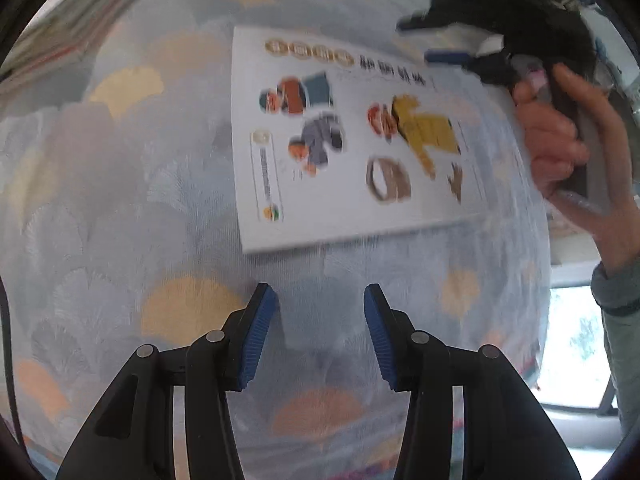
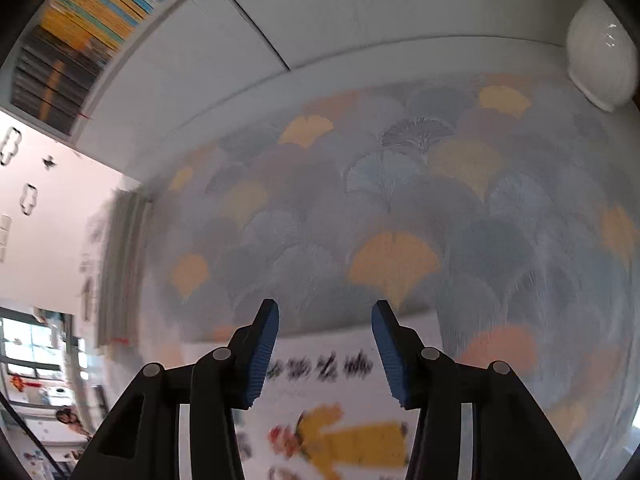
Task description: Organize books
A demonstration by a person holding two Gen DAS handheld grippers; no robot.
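L gripper (image 1: 318,300) spread, nothing betw pads, over the cloth (image 1: 120,208); R gripper (image 2: 325,314) also spread & empty, tips over the top edge of the book (image 2: 344,400); book lies flat on cloth, ahead of L gripper & apart from it; shelf books (image 2: 80,32) far upper-left of R gripper; hand (image 1: 560,140) holds R gripper, upper right of L; white bowl-like thing (image 2: 600,64) far upper-right of R.

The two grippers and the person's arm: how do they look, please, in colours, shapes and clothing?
The left gripper and the right gripper look alike: black angular plastic linkages with round silver pins, ending in two fingers faced with ribbed blue pads. In the left wrist view, the person's right hand shows a grey-blue sleeve with a darker cuff band. No cables are clearly visible.
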